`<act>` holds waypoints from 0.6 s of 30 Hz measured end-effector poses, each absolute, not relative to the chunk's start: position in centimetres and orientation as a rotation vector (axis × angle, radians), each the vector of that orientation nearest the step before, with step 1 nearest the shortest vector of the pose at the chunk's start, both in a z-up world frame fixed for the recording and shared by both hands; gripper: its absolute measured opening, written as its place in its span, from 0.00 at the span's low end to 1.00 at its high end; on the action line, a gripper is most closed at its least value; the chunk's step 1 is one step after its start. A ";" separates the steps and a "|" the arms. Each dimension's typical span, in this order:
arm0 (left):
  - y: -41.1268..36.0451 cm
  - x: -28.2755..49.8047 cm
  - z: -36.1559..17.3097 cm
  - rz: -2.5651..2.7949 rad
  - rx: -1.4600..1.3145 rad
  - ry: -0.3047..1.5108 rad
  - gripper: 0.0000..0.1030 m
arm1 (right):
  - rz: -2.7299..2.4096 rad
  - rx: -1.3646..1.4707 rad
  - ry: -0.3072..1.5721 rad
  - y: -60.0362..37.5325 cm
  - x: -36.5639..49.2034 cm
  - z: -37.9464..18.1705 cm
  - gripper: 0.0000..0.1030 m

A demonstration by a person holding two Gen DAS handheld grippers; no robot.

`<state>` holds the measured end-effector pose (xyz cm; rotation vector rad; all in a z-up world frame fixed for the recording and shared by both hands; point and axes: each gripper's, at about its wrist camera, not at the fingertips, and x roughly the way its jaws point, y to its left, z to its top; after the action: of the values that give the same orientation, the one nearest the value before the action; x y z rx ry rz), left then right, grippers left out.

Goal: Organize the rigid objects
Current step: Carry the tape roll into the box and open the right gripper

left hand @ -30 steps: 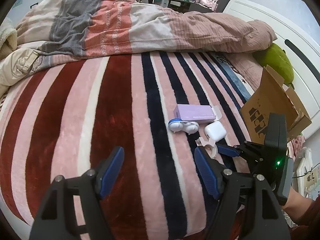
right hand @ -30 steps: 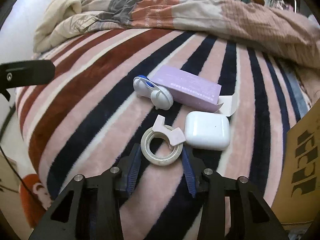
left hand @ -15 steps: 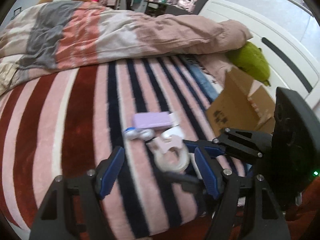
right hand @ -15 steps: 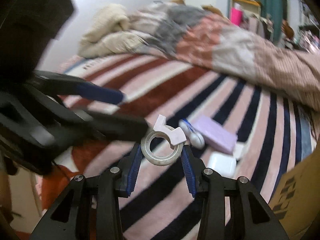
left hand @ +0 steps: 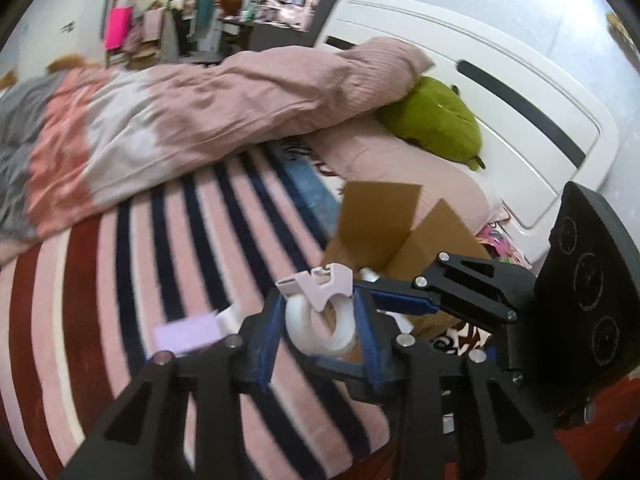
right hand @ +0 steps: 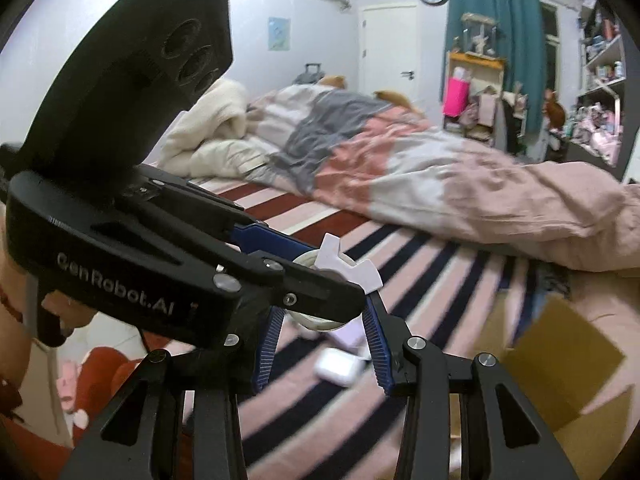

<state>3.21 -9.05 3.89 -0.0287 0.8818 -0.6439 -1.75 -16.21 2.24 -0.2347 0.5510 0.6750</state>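
The tape point(left hand: 320, 326), a white roll in a pale pink dispenser, hangs in the air above the bed point(left hand: 120, 264), low in the middle of the left wrist view. The left claw point(left hand: 320, 300) is narrow around it. Its blue pads point(left hand: 270, 336) press on the roll's two sides, and the dispenser's notched top sticks up above them.

The right claw reaches in from the right of that frame. One blue finger point(left hand: 400, 302) lies against the roll's right edge, and a second, blurred finger passes under it.

In the right wrist view the right claw point(right hand: 324, 312) is also narrow, with the roll between its pads. The left claw's black body crosses from the left of the frame and hides most of the roll. Only the dispenser tip point(right hand: 348, 270) and the roll's lower rim show.

Both claws grip the same tape, crossing each other.

A small white case point(right hand: 336, 364) and a purple box point(left hand: 188, 332) lie close together on the striped blanket below, both blurred. An open cardboard box point(left hand: 380, 216) stands at the bed's edge, behind the tape and to its right in the left wrist view. A rumpled duvet point(left hand: 200, 108) lies across the far part of the bed, and a green plush point(left hand: 436, 124) rests at the white headboard point(left hand: 500, 80).
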 end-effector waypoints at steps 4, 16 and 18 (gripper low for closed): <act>-14.2 4.9 4.3 -0.700 0.034 0.901 0.31 | 0.599 -0.223 0.547 -20.1 -1.4 3.1 0.35; -22.2 7.9 1.9 -0.786 0.089 1.000 0.37 | 0.436 -0.179 0.721 -28.2 1.2 1.8 0.35; -22.3 7.8 2.0 -0.771 0.100 0.994 0.51 | 0.421 -0.183 0.732 -28.5 1.4 1.7 0.35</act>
<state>7.85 -22.25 2.00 0.1002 0.9937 -0.7707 1.39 -28.51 1.69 -0.1833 0.7323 0.4210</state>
